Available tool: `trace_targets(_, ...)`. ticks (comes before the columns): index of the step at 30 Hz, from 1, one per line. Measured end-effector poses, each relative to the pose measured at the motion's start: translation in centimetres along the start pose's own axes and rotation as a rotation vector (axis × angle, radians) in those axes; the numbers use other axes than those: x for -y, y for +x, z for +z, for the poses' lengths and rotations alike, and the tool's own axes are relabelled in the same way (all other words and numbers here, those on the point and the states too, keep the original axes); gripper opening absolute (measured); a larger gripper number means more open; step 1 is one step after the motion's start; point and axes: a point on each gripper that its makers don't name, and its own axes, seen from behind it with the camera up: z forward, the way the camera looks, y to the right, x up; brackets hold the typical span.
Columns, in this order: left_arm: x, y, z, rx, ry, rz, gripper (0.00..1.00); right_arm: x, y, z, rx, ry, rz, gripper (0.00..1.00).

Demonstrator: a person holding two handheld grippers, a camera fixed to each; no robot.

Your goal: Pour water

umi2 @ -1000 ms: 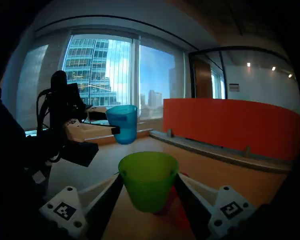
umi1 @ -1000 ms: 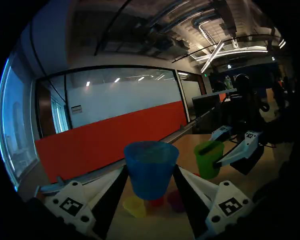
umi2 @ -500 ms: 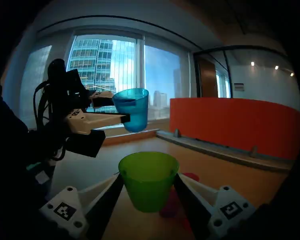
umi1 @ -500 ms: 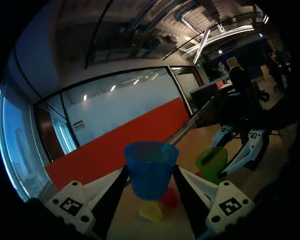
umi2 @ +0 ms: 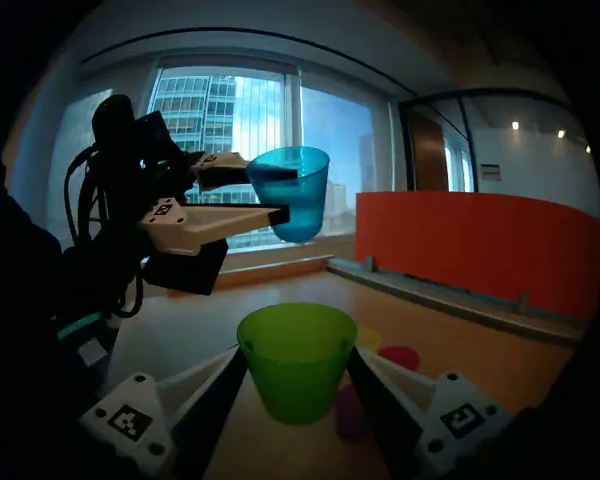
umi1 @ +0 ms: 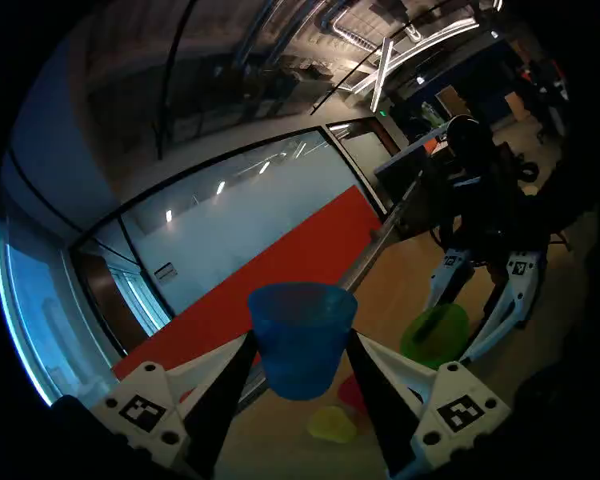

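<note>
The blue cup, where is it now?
The blue cup sits between the jaws of the left gripper, above the green cup in the right gripper view.

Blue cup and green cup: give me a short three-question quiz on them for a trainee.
1. True or false: the left gripper's fingers hold the blue cup.
2. Fill in: the right gripper's fingers hold the ___ cup.
3. In the right gripper view, the blue cup appears: A) higher than the green cup; B) lower than it; C) stacked inside it.

Key: 1 true; 2 green; 3 A.
</note>
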Motion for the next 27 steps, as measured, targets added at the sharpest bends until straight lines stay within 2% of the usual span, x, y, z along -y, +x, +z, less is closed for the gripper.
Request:
trace_targets(15, 0.9, 0.8, -0.1, 0.013, 0.006, 0.099, 0.80, 0.9, 0.1, 1.3, -0.008, 0.029, 0.002, 0.88)
trace_targets(27, 0.9, 1.6, -0.1, 0.023, -0.001, 0.203, 0.80, 1.4, 0.0, 2.0, -0.009, 0.047, -0.007, 0.88)
